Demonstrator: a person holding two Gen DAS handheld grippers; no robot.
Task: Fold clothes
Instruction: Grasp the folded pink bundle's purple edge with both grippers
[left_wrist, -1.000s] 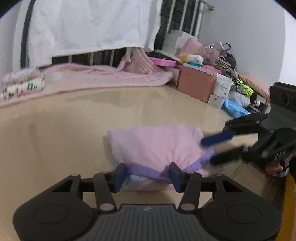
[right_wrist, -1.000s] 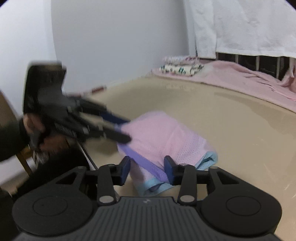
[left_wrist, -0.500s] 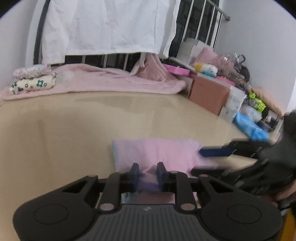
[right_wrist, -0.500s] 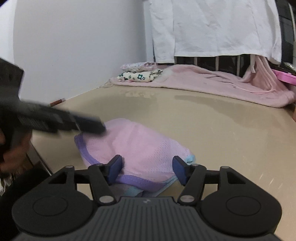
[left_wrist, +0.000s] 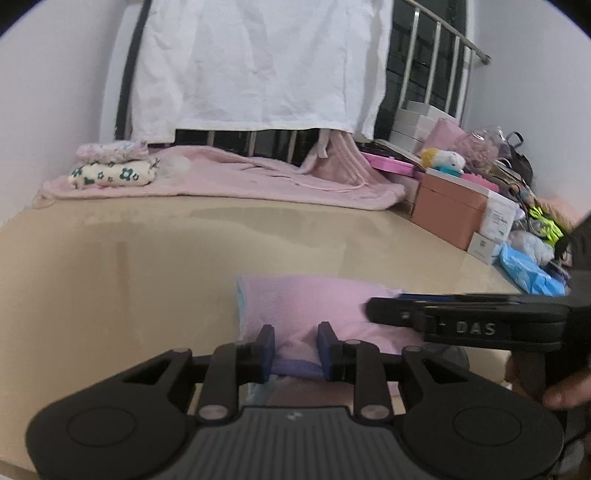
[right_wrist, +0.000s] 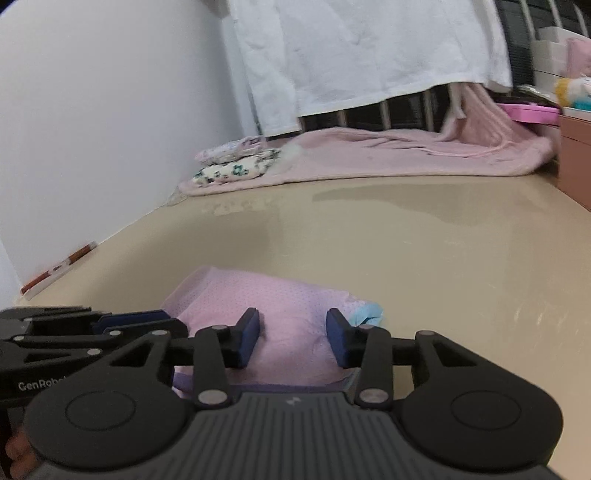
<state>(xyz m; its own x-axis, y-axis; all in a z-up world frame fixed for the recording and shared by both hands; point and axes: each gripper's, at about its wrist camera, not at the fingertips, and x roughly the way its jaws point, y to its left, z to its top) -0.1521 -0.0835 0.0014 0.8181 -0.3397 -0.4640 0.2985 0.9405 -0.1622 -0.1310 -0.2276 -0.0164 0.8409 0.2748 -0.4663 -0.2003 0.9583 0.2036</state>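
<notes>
Colours on the beige desk (left_wrist: 110, 280)

The folded garment (left_wrist: 310, 306) is pale pink with fine dots, a purple band and light blue edge. Both claws are black with dark blue pads (right_wrist: 249, 338). Behind lie a pink blanket (left_wrist: 258, 177), a white hanging cloth (left_wrist: 258, 62), a cream cloth with green flowers (left_wrist: 114, 175) and a salmon box (left_wrist: 447, 210).

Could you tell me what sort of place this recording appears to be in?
Probably a lived-in home room: a white sheet hangs over a metal rail, folded clothes lie on a pink blanket, and boxes with a plush toy line the table.
</notes>
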